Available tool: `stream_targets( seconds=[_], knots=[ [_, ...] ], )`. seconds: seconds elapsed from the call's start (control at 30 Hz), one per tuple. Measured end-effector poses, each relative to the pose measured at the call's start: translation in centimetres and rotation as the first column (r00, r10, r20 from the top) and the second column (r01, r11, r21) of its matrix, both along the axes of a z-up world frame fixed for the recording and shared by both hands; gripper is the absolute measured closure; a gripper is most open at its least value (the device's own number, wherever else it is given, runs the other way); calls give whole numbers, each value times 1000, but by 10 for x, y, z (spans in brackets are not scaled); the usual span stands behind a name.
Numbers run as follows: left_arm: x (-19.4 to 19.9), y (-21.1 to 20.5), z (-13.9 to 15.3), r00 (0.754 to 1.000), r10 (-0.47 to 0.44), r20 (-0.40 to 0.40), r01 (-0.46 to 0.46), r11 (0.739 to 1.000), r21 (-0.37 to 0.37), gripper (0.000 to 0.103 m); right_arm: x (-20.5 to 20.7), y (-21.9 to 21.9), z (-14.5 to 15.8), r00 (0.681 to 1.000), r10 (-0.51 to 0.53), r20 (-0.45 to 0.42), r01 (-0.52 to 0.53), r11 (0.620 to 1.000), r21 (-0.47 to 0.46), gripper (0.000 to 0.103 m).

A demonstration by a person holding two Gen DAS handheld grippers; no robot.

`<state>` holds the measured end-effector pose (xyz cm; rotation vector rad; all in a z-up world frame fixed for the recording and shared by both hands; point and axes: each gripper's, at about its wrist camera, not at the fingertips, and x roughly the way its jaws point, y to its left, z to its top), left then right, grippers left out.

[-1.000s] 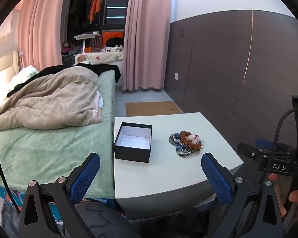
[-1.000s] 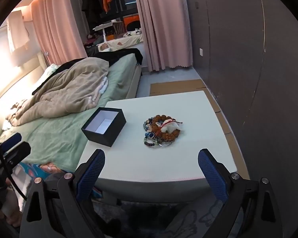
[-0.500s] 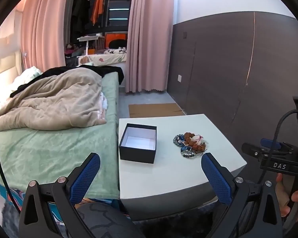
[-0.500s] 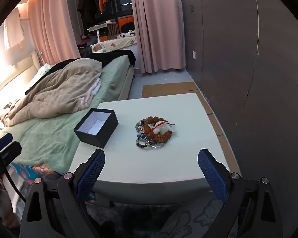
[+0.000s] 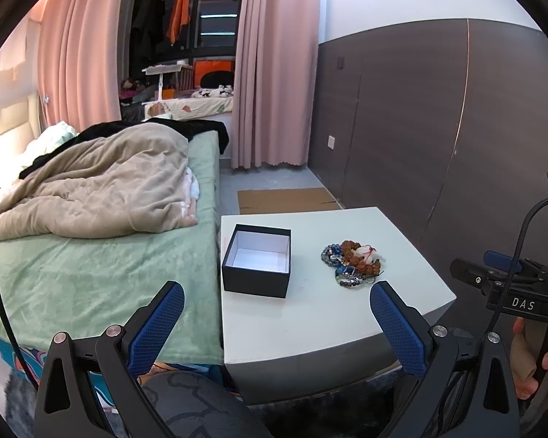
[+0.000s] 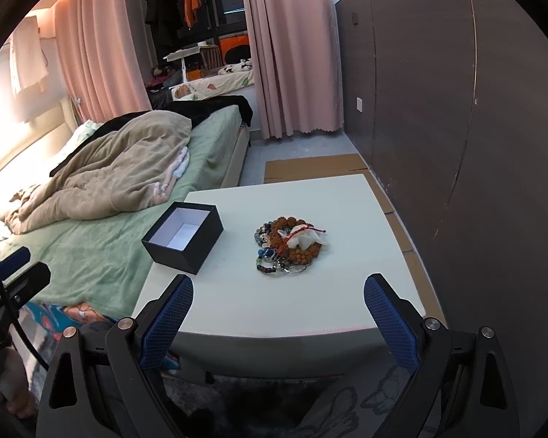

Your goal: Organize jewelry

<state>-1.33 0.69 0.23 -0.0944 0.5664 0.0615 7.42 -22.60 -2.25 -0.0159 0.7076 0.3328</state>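
Observation:
A heap of beaded bracelets (image 5: 351, 262) lies on a white table (image 5: 310, 321), with brown, blue and mixed beads, a red cord and a pale pouch; it also shows in the right wrist view (image 6: 288, 248). An open black box with a white inside (image 5: 258, 264) stands to the left of the heap, empty, and shows in the right wrist view (image 6: 183, 236). My left gripper (image 5: 276, 323) is open and empty, short of the table's near edge. My right gripper (image 6: 278, 323) is open and empty, above the table's near edge.
A bed (image 5: 91, 262) with green sheet and beige duvet abuts the table's left side. A dark wall panel (image 6: 475, 127) runs along the right. Flat cardboard (image 5: 286, 200) lies on the floor behind the table. Pink curtains (image 5: 274, 65) hang at the back.
Both grippers have shifted slightly relative to the table; the box and heap sit further right in the left view and further left in the right view. Jaws stay open. Nothing on the table moved.

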Motion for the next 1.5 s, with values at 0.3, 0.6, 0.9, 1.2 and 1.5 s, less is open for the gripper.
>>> stream_targets(
  seconds=[0.3,0.6,0.9,1.2,1.5],
  knots=[
    [-3,3,-2,1000,0,4,0,1000,-3,1,-8,-1,5,999,-9,36,9,1000,-12,8],
    [-8,5,-2,1000,0,4,0,1000,1,1,-8,-1,2,999,-15,36,15,1000,-19,8],
    [-6,1,-4,1000,3,-4,-3,1000,7,1,-10,1,3,999,-16,42,17,999,-28,8],
    [-7,-1,-3,1000,-6,-1,6,1000,16,1,-13,2,5,999,-12,47,14,999,-36,8],
    [-5,-1,-4,1000,-13,-1,13,1000,9,1,-12,-2,6,999,-7,50,9,1000,-29,8]
  ],
)
